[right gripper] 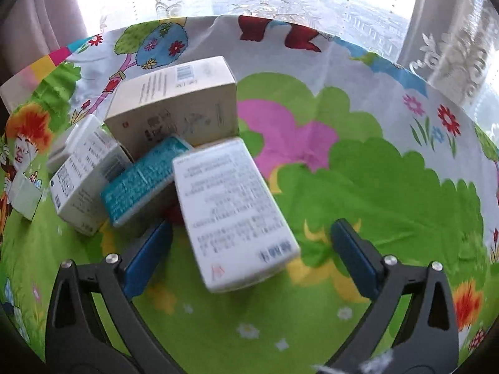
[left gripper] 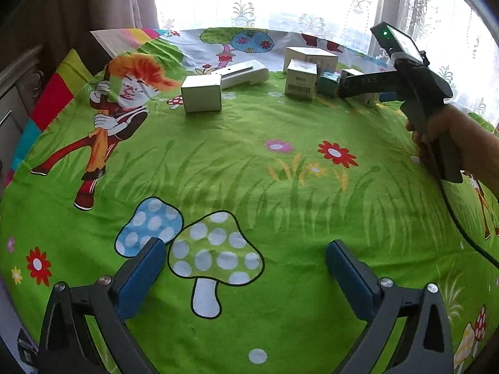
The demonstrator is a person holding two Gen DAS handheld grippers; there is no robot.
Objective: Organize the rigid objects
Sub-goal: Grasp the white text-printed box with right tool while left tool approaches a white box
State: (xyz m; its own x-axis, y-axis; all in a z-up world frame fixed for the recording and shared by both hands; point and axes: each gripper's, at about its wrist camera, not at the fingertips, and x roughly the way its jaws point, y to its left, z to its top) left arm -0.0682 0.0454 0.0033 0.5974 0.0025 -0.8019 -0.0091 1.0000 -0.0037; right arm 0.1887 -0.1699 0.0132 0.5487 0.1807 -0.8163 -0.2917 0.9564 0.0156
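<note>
In the right wrist view my right gripper (right gripper: 251, 249) is open around a white box with printed text (right gripper: 234, 212). The box lies tilted between the blue pads without touching either. Behind it a teal box (right gripper: 140, 180) leans against a large beige box (right gripper: 174, 106), and a white labelled box (right gripper: 84, 180) stands to their left. My left gripper (left gripper: 246, 268) is open over bare cloth, with nothing between its fingers. Far ahead of it are a white box (left gripper: 201, 93), a long white device (left gripper: 243, 74) and a barcoded box (left gripper: 301, 79).
A bright cartoon cloth (left gripper: 249, 171) covers the table. A small white box (right gripper: 25, 196) stands at the far left. A hand (left gripper: 443, 131) holds the right gripper at the right edge, with its cable (left gripper: 461, 230) trailing down. Lace curtains (left gripper: 280, 0) hang behind.
</note>
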